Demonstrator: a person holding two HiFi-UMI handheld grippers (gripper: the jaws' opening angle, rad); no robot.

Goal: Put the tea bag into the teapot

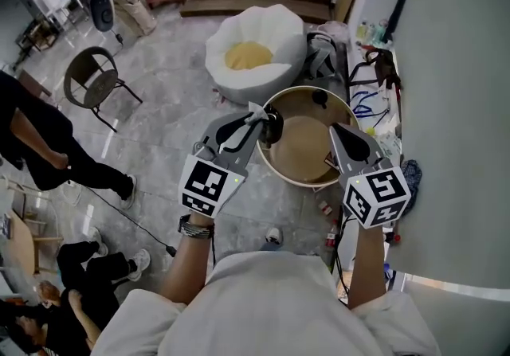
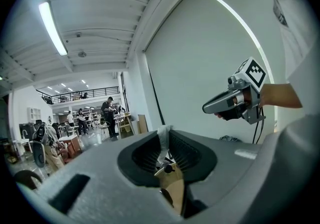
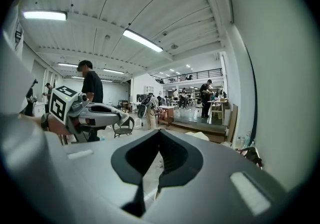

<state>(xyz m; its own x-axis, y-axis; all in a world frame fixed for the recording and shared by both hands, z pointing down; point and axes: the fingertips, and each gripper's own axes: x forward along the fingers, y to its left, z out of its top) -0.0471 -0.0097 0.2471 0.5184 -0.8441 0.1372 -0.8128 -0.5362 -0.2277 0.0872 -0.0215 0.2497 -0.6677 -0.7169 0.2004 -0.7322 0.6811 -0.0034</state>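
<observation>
My left gripper (image 1: 263, 120) is shut on a small white tea bag (image 1: 256, 114), held at the near left rim of a round tan table (image 1: 307, 151). In the left gripper view the tea bag (image 2: 162, 140) stands as a pale strip pinched between the dark pads. A dark rounded shape (image 1: 272, 128) lies right beside that tip; I cannot tell whether it is the teapot. Another small dark object (image 1: 319, 97) sits at the table's far edge. My right gripper (image 1: 333, 128) hovers over the table's right side, its jaws meeting at the tips (image 3: 159, 133) with nothing between them.
A white beanbag with a yellow cushion (image 1: 255, 52) lies beyond the table. Bags and bottles (image 1: 370, 80) line the pale wall on the right. A round chair (image 1: 92, 80) and people stand on the grey floor to the left.
</observation>
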